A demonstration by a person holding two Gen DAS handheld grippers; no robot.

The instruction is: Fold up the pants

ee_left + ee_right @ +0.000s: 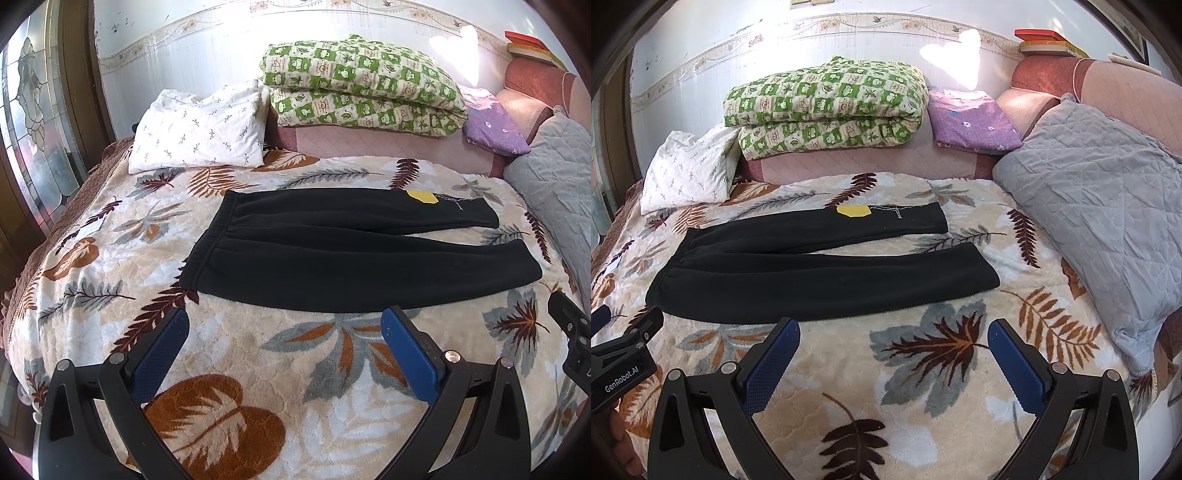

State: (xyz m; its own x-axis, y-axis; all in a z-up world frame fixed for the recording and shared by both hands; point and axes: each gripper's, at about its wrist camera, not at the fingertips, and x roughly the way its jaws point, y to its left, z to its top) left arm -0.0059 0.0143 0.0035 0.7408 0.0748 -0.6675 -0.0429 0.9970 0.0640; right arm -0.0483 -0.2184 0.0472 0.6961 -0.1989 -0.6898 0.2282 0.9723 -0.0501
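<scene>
I see the black pants [351, 251] flat on the leaf-print blanket [258, 369] (legs slightly apart). My left gripper [284, 325] and right gripper [892, 332] hover before them, both wide open, empty.

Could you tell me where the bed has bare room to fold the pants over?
Free: the leaf-print blanket between the black fleece pants and both open grippers. A narrower strip lies beyond the pants. Crowded: the grey quilted pillow on the right, the green checked quilt and white sprigged pillow at the back.
</scene>
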